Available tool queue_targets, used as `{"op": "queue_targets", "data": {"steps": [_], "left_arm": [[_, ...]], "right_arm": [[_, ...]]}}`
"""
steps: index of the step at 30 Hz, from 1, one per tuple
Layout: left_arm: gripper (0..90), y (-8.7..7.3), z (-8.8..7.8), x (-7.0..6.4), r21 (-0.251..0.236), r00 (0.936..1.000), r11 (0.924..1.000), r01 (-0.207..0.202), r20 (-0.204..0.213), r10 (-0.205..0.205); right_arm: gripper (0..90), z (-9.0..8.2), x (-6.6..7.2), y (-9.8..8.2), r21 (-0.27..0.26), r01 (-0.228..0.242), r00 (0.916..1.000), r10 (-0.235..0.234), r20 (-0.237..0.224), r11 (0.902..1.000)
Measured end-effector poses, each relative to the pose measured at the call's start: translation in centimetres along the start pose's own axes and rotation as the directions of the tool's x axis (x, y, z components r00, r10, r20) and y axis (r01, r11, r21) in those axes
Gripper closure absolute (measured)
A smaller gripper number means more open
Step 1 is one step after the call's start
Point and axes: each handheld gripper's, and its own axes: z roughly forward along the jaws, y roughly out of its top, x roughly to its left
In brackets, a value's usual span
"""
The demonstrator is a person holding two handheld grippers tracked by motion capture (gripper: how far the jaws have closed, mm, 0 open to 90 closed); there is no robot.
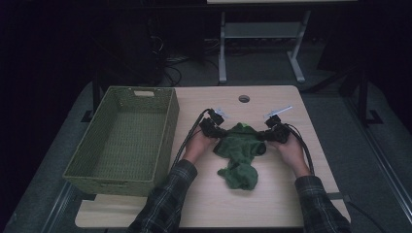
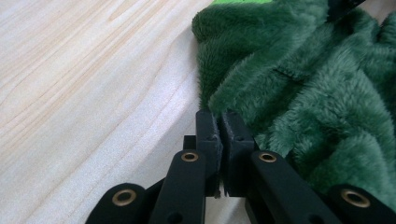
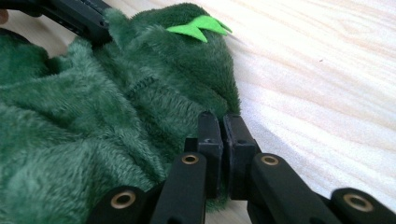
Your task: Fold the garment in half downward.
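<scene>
Green plush cloth lies crumpled on the wooden surface, a little right of its middle, with 1 lobe hanging toward the person. The left gripper meets the cloth at its upper left edge, and the right gripper meets it at the upper right edge, so the 2 grippers face each other across the cloth. In the left gripper view, the 2 black jaws stand pressed together with almost no gap, and their tips sit at the border of the fur, where a thin fold of the cloth seems to be pinched. In the right gripper view, the jaws are closed in the same way, and the tips bite the edge of the cloth just below a bright green felt patch with pointed ends. In this view the other gripper is seen far off, touching the cloth at the top left corner. Both hands hold the grippers low, near the surface, and the sleeves have a dark check pattern. A green woven basket stands on the left part of the surface, well apart from the cloth, and a round hole is near the far edge.
</scene>
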Motion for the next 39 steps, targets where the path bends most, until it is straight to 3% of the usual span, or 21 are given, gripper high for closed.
{"op": "queue_targets", "data": {"steps": [8,11,13,19,23,28,39], "left_arm": [[87.2,1.4,-2.4,0.0,-0.062,0.9999,0.9981,0.001,-0.015,-0.001],[87.2,2.3,-3.4,-0.1,-0.094,0.9997,0.9956,-0.002,-0.023,0.0],[87.2,2.9,-4.2,-0.2,-0.105,0.9995,0.9944,-0.015,-0.029,0.012],[87.2,4.4,-5.8,-0.4,-0.157,0.9983,0.9871,-0.031,-0.053,0.023],[87.1,5.2,-6.9,-0.6,-0.193,0.9973,0.9803,-0.042,-0.067,0.03],[86.9,4.9,-7.9,-1.5,-0.227,0.9974,0.9726,-0.049,-0.063,0.036],[86.8,2.9,-9.3,-3.7,-0.272,0.9981,0.9607,-0.055,-0.041,0.045]], "right_arm": [[88.2,-2.1,0.3,1.1,-0.09,-0.018,0.9998,0.018,-0.004,0.9958],[88.4,-2.7,0.3,2.0,-0.085,-0.016,0.9999,0.015,-0.005,0.9962],[88.5,-3.2,0.3,2.4,-0.111,-0.015,0.9999,0.015,-0.002,0.9938],[88.9,-4.9,0.0,3.8,-0.159,-0.034,0.9993,0.036,0.008,0.9867],[88.9,-6.0,0.0,5.1,-0.19,-0.018,0.9994,0.023,0.025,0.9817],[88.9,-7.2,0.5,5.4,-0.217,0.01,0.9994,-0.002,0.034,0.976],[88.8,-7.9,2.4,3.0,-0.242,0.059,0.9983,-0.056,0.018,0.9686]]}}
